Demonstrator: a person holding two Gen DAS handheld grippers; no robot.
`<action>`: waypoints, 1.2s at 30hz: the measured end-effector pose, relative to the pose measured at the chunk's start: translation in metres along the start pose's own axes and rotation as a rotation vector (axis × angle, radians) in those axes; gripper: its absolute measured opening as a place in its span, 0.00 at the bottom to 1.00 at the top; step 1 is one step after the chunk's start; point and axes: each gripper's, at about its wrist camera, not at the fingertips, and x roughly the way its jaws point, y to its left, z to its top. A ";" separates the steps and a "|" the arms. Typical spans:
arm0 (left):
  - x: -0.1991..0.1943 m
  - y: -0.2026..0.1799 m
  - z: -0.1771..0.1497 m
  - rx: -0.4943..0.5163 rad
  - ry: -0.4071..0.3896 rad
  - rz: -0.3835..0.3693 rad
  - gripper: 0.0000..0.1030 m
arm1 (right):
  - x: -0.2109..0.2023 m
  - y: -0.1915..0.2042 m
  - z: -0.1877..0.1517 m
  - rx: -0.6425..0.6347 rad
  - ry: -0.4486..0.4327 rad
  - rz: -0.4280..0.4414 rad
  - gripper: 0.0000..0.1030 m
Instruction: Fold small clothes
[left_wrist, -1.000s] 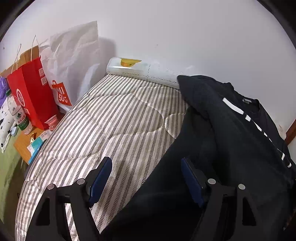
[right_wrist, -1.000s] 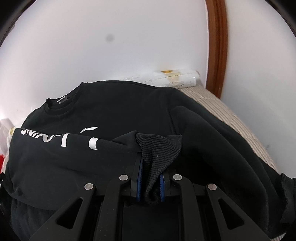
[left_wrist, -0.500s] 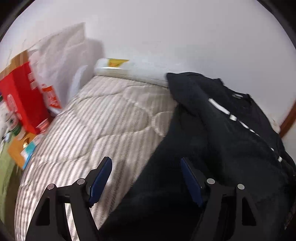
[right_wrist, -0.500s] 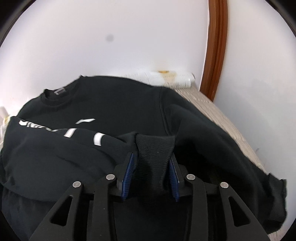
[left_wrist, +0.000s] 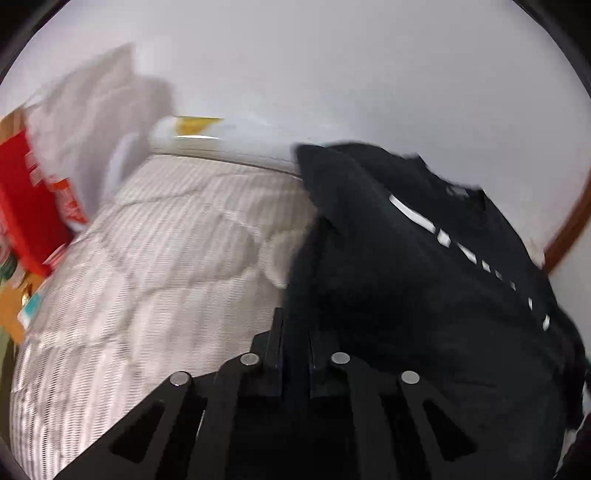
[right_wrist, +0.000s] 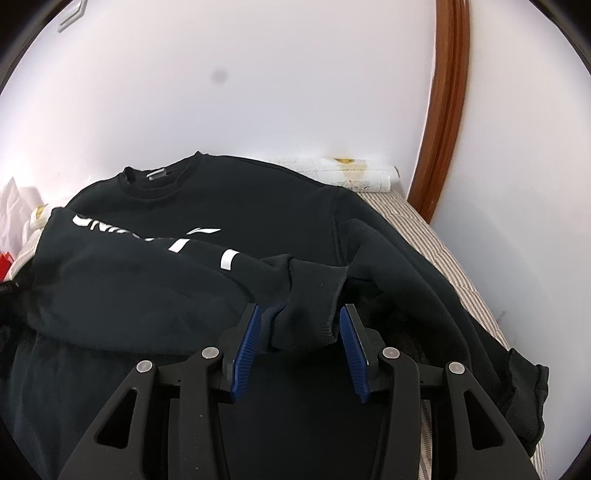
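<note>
While the left wrist view is smeared by motion blur, it shows the left tool (left_wrist: 295, 354) with its two fingers now pressed together on the near left edge of the black sweatshirt (left_wrist: 424, 277). A second ago those fingers were spread wide, one over the striped bed (left_wrist: 147, 277) and one over the dark cloth. The sweatshirt lies on the bed, reaching back toward the white wall. A red bag (left_wrist: 22, 206) and a white bag (left_wrist: 85, 122) stand left of the sweatshirt, beyond the bed's edge, and a white roll (left_wrist: 207, 140) lies where bed meets wall.

In the right wrist view the change runs the other way. The right tool (right_wrist: 299, 343) has its blue pads (right_wrist: 245, 350) spread apart, where a second ago they pinched the ribbed cuff (right_wrist: 314, 295). That cuff now rests loose between the pads, lying on the sweatshirt's chest, with the lettered sleeve (right_wrist: 147, 266) folded across the front below the collar (right_wrist: 159, 177). The other sleeve (right_wrist: 443, 295) trails toward the bed's right edge, near the brown wooden frame (right_wrist: 443, 129).

My reading is that one sleeve fold is finished and released, and the left tool has taken a fresh hold, probably to fold the sweatshirt's left side inward next.
</note>
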 end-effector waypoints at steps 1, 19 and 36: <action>-0.001 0.011 0.000 -0.040 0.000 0.022 0.08 | 0.001 0.001 -0.001 -0.003 0.000 -0.002 0.43; -0.026 0.029 0.001 -0.059 0.019 0.021 0.61 | 0.026 0.005 0.013 -0.055 0.041 0.041 0.60; 0.044 0.004 0.063 -0.080 0.026 0.124 0.61 | 0.103 0.045 0.024 -0.159 0.091 0.122 0.10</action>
